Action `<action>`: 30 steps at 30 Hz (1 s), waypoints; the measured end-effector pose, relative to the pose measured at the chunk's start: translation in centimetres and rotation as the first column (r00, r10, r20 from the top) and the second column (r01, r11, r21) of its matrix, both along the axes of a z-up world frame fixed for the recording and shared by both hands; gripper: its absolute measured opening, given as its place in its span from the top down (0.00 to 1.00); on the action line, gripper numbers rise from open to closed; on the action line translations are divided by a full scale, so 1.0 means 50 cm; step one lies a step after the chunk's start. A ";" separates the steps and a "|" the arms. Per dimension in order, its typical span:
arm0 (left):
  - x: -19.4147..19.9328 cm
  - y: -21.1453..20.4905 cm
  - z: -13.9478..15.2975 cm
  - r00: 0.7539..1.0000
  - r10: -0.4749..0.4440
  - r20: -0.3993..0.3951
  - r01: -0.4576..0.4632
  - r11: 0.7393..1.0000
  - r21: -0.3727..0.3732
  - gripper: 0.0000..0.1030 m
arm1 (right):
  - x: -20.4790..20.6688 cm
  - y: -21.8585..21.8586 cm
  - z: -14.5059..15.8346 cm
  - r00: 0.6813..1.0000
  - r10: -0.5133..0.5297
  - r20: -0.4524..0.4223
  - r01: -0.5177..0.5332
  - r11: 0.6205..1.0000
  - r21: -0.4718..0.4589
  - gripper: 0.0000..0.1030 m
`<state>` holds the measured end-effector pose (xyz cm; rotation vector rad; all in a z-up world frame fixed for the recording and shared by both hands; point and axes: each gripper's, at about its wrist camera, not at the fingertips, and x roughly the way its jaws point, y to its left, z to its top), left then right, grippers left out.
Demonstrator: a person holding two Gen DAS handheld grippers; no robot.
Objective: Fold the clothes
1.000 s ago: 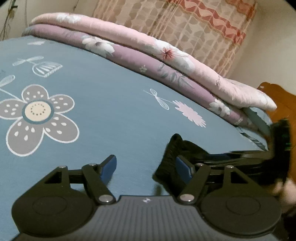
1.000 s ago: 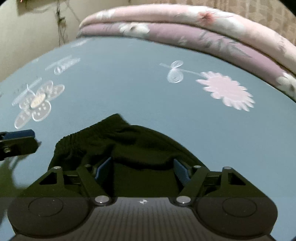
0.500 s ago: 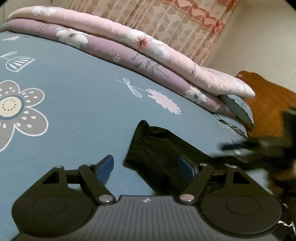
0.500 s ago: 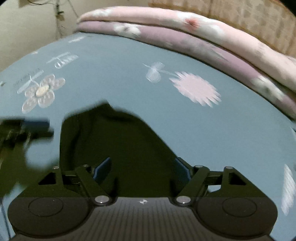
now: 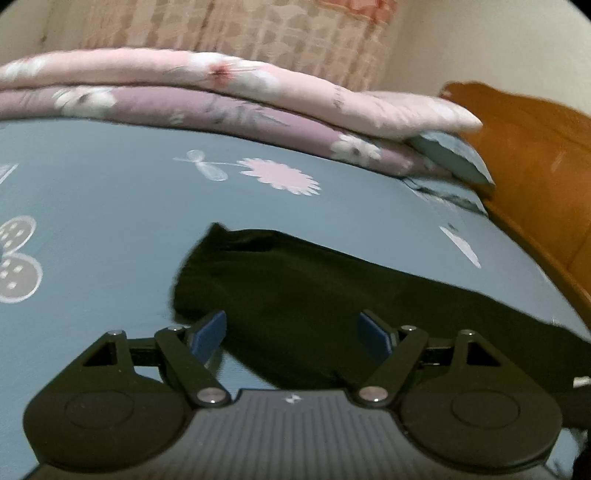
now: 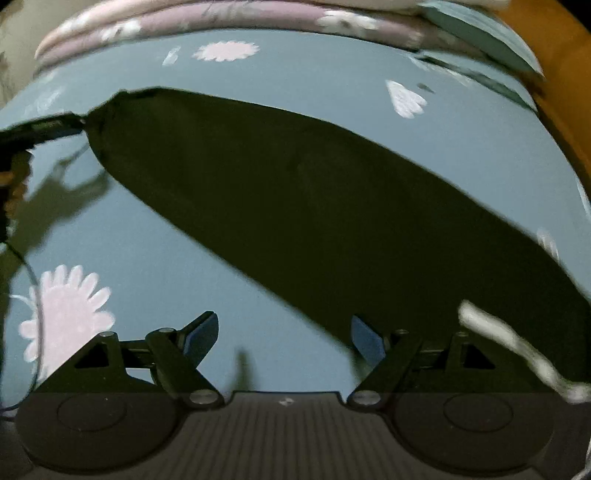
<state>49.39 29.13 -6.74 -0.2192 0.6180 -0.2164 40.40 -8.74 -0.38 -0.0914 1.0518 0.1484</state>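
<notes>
A black garment lies on the blue flowered bedsheet, stretched long from upper left to lower right. My left gripper is open, low over the garment's near edge, with cloth showing between its blue pads but not pinched. The right gripper is open above bare sheet, its right pad at the garment's lower edge. In the right wrist view the left gripper's finger reaches the garment's far left corner. A blurred white cord crosses the lower right.
Folded pink and mauve quilts are stacked along the far side of the bed. A blue pillow and an orange wooden headboard lie to the right. A patterned curtain hangs behind.
Both views have swung right and drawn back. The garment, bunched under the right gripper before, now lies stretched long across the sheet. Both grippers stayed open.
</notes>
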 end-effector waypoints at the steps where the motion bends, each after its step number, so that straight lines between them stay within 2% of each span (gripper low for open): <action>1: -0.002 -0.014 0.003 1.000 -0.016 0.004 0.016 1.000 0.014 0.23 | -0.024 -0.008 0.007 1.000 -0.016 0.010 0.016 1.000 0.017 0.20; 4: -0.011 -0.061 0.011 0.997 -0.073 0.019 0.072 0.996 0.047 0.22 | -0.098 -0.032 0.027 0.997 -0.066 0.037 0.064 0.995 0.071 0.18; 9: -0.025 -0.174 0.023 0.987 -0.155 0.031 0.149 0.977 0.153 0.22 | -0.181 -0.065 0.066 0.991 -0.066 0.115 0.053 0.992 0.112 0.15; 11: -0.032 -0.225 0.025 0.979 -0.200 0.028 0.189 0.956 0.224 0.22 | -0.193 -0.077 0.073 0.988 -0.057 0.141 0.040 0.992 0.123 0.14; 14: -0.045 -0.300 0.023 0.963 -0.269 0.015 0.248 0.908 0.339 0.21 | -0.196 -0.099 0.066 0.982 -0.067 0.177 0.041 0.989 0.145 0.14; 15: -0.041 -0.312 0.011 0.957 -0.287 -0.029 0.280 0.900 0.335 0.21 | -0.202 -0.113 0.063 0.979 -0.083 0.184 0.054 0.986 0.155 0.14; 17: -0.028 -0.328 -0.016 0.942 -0.302 -0.144 0.333 0.889 0.314 0.21 | -0.214 -0.141 0.058 0.973 -0.118 0.197 0.083 0.981 0.177 0.14; 19: -0.012 -0.335 -0.046 0.922 -0.267 -0.279 0.346 0.893 0.288 0.21 | -0.224 -0.177 0.052 0.968 -0.138 0.209 0.096 0.976 0.195 0.14; 21: -0.018 -0.346 -0.034 0.918 -0.261 -0.297 0.350 0.886 0.303 0.21 | -0.231 -0.210 0.048 0.961 -0.154 0.231 0.108 0.974 0.200 0.13; 23: -0.016 -0.368 0.000 0.904 -0.281 -0.322 0.372 0.888 0.269 0.21 | -0.229 -0.240 0.044 0.954 -0.156 0.257 0.109 0.976 0.189 0.12; 24: -0.014 -0.380 0.020 0.898 -0.299 -0.323 0.383 0.893 0.237 0.21 | -0.225 -0.254 0.042 0.947 -0.162 0.278 0.114 0.977 0.180 0.12; 26: 0.003 -0.423 0.064 0.874 -0.365 -0.319 0.418 0.901 0.115 0.21 | -0.216 -0.284 0.033 0.941 -0.166 0.295 0.122 0.979 0.163 0.09; 28: 0.029 -0.480 0.104 0.848 -0.438 -0.299 0.454 0.891 -0.016 0.20 | -0.207 -0.313 0.023 0.935 -0.171 0.312 0.130 0.981 0.146 0.07; 30: 0.058 -0.544 0.120 0.820 -0.493 -0.289 0.478 0.869 -0.126 0.20 | -0.198 -0.343 0.014 0.928 -0.175 0.329 0.139 0.982 0.130 0.02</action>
